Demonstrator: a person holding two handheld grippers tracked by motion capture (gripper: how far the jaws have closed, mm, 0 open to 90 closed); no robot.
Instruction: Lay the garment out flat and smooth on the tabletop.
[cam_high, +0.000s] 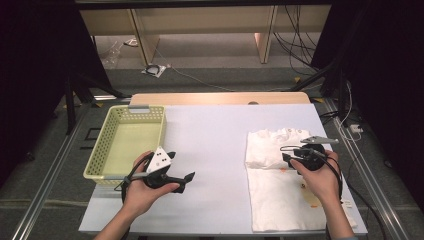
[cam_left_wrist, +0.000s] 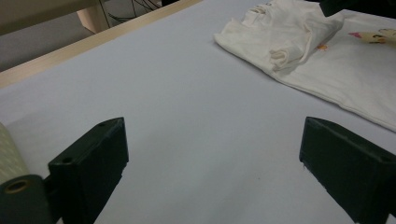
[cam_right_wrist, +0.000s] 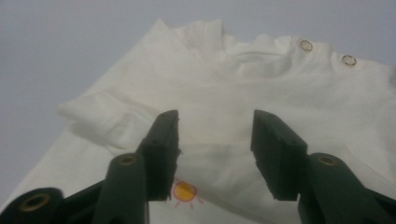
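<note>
Two claws in play, one garment on the worktop (cam_high: 215, 150). High view: the white shirt (cam_high: 290, 185) lies flat at the right side of the worktop, its top part folded down over the chest; the right claw (cam_high: 292, 152) sits over that folded edge, and the left claw (cam_high: 187, 180) rests on bare surface just beside the yellow-green basket (cam_high: 127, 142), well apart from the shirt. The basket stands at the worktop's left edge with nothing in it that I can see. Left gripper view: left claw released, jaws wide apart with bare worktop between them; the shirt (cam_left_wrist: 308, 51) lies farther off at upper right, sleeve bunched on top. Right gripper view: right claw half open, jaws straddling the fold of the shirt (cam_right_wrist: 243, 93) just above the small sun print (cam_right_wrist: 185, 191), collar and two snaps (cam_right_wrist: 327, 52) beyond; the pads look clear of the cloth, so no pinch on it. My read: folding step in hand, top fold laid down. Next move likely calls for both claws on the fabric to make the next fold, keeping the layers square, then lifting the bundle across into the basket.
</note>
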